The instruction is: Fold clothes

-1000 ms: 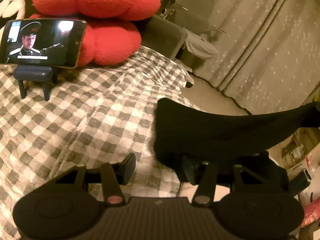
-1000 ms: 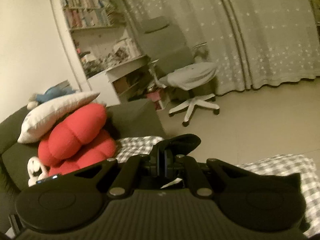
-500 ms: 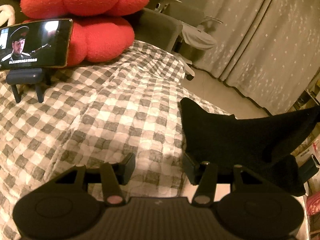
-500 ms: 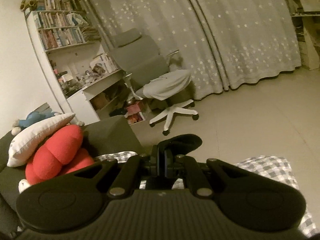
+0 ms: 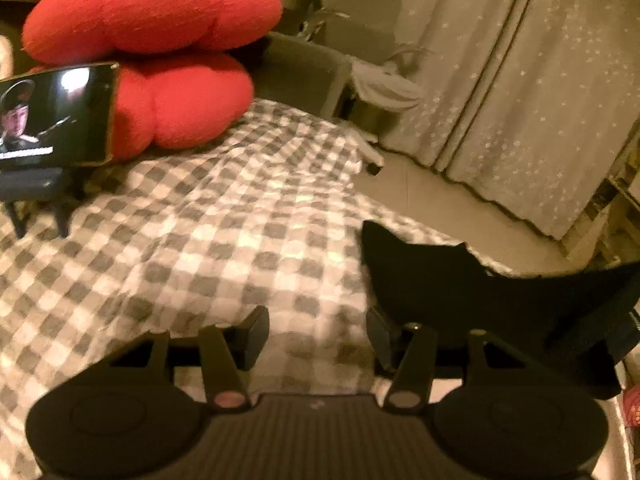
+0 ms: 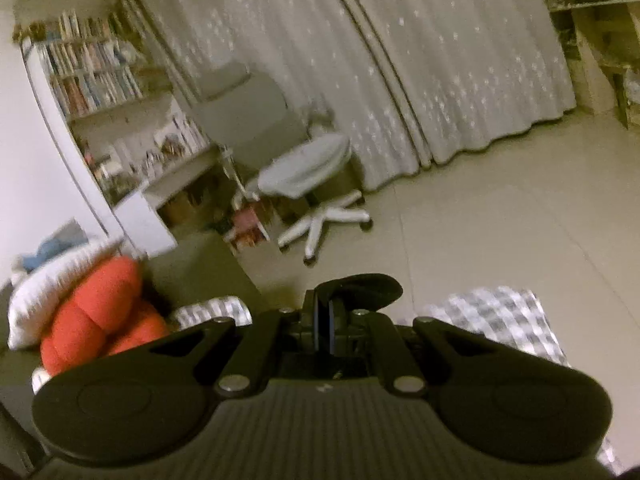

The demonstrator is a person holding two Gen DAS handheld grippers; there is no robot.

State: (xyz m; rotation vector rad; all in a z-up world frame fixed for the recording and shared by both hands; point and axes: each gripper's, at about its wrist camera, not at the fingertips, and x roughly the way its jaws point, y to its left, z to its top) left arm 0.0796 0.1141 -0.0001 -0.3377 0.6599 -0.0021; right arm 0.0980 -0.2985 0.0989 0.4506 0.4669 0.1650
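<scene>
Mid-fold: right gripper pinching black garment up off checkered bed near its right edge. Left gripper wide open, empty. Next, guessing: grab free corner.

A phone on a dark stand plays a video, leaning just beside stacked red cushions on the checked bedspread. Beyond stand a grey office chair, starry curtains and a crowded bookshelf
</scene>
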